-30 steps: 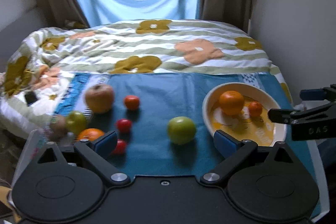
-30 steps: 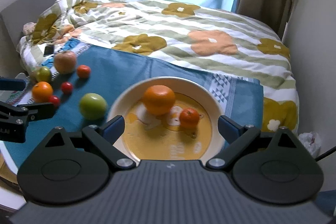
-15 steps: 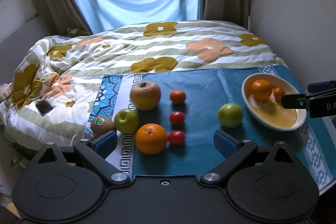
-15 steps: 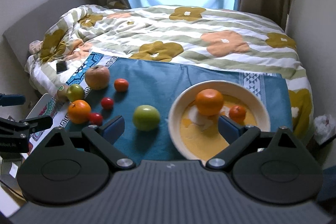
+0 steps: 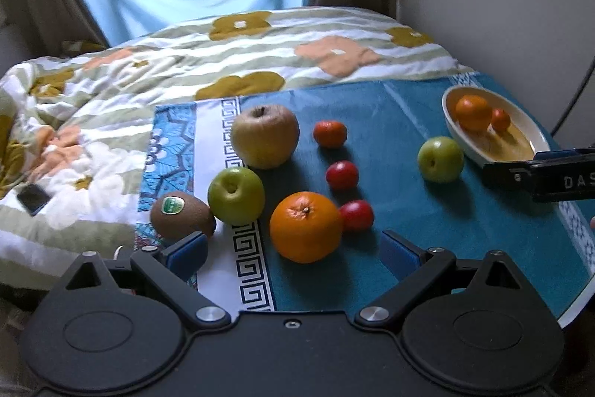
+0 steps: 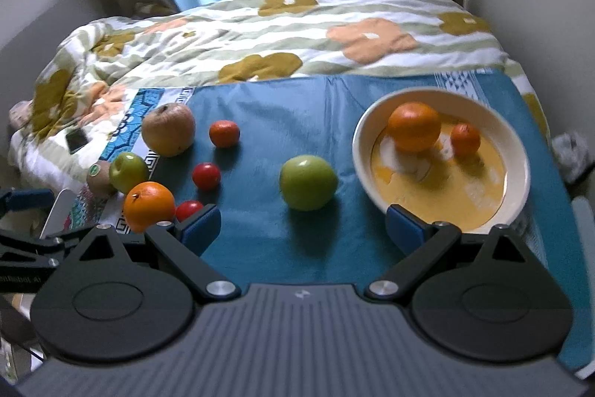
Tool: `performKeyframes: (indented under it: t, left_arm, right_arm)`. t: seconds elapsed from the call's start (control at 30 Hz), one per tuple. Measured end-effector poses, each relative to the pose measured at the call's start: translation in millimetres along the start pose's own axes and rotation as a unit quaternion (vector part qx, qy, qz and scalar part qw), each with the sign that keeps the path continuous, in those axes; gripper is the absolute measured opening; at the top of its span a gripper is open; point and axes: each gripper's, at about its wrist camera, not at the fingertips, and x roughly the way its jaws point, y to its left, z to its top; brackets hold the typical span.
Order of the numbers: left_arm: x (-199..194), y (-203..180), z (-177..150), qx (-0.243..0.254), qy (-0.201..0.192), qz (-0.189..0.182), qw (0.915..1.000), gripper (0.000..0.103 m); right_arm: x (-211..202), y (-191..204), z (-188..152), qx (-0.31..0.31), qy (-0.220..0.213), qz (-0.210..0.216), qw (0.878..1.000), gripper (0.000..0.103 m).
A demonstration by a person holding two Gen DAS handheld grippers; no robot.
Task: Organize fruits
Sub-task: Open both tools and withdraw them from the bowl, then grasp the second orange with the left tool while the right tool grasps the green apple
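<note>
Left gripper (image 5: pixel 293 250) sits low over the near edge of the teal cloth (image 5: pixel 390 121), level, jaws spread wide, nothing between them. Large orange (image 5: pixel 305 226) is dead ahead, just past the fingertips. A red tomato (image 5: pixel 356 215) touches its right side. Green apple (image 5: pixel 235 195) and kiwi (image 5: pixel 182 215), white sticker up, lie ahead-left, touching each other. Wrinkled yellow-brown apple (image 5: pixel 264 135) sits further ahead.

Right gripper (image 6: pixel 303 229) is also level, jaws wide apart, empty. Second green apple (image 6: pixel 308 182) lies straight ahead of its gap, clear of both pads. The cream bowl (image 6: pixel 517 151) is ahead-right, its near rim just past the right fingertip; it holds an orange (image 6: pixel 414 126) and a small tangerine (image 6: pixel 465 138), apart from each other.
</note>
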Motion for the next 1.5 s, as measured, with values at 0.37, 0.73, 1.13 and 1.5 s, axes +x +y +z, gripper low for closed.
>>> performKeyframes:
  t: [0.37,0.73,1.13,1.5]
  left_arm:
    - [53,11,-5,0.027,0.027,-0.055,0.9978,0.092]
    - [78,11,0,0.028,0.039,-0.099,0.9939,0.081]
    - [84,15,1,0.024,0.039,-0.096,0.9943,0.068]
    - [82,11,0,0.032,0.033,-0.088,0.995,0.066]
  right_arm:
    - [44,13,-17,0.081,0.01,-0.047,0.996,0.103]
    - [62,16,-15,0.099,0.011,-0.066,0.993,0.103]
    - [87,16,-2,0.106,-0.002,-0.075,0.992,0.103]
    - [100,15,3,0.103,-0.004,-0.078,0.992,0.089]
